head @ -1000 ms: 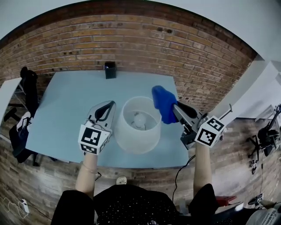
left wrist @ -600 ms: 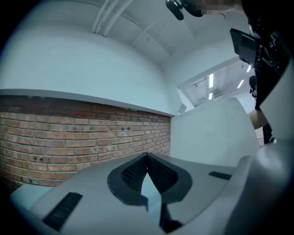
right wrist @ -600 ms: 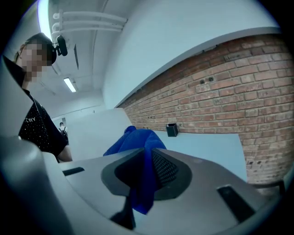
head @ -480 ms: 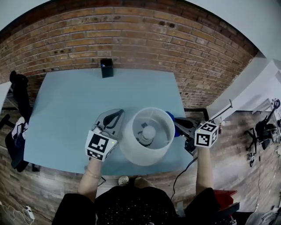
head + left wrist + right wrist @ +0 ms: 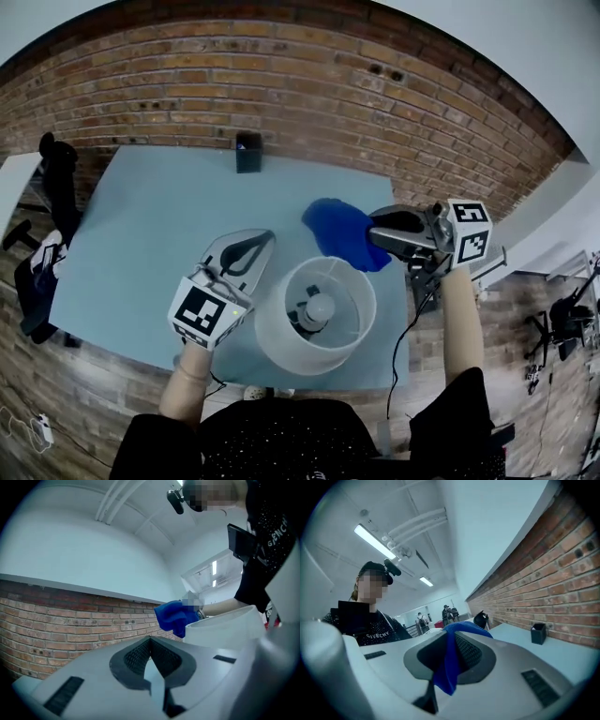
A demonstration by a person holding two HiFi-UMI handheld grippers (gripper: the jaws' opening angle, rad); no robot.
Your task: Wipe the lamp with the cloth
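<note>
The lamp's white drum shade (image 5: 281, 337) stands near the front edge of the light-blue table (image 5: 150, 225), its bulb (image 5: 319, 307) visible inside. My right gripper (image 5: 373, 234) is shut on a blue cloth (image 5: 342, 232), which hangs just beyond the shade's far rim; in the right gripper view the cloth (image 5: 447, 667) is pinched between the pads. My left gripper (image 5: 262, 239) is shut on nothing, close beside the shade's left side. The left gripper view shows its tips (image 5: 150, 640) closed, with the shade (image 5: 225, 627) and cloth (image 5: 173, 616) to the right.
A small black box (image 5: 248, 152) stands at the table's far edge against the brick wall (image 5: 281, 84). A black chair (image 5: 56, 178) is beyond the table's left end. A dark cable (image 5: 412, 319) hangs past the table's right edge.
The right gripper has lifted the cloth from low beside the shade's right side to above and behind its far rim. The left gripper has stayed next to the shade.
</note>
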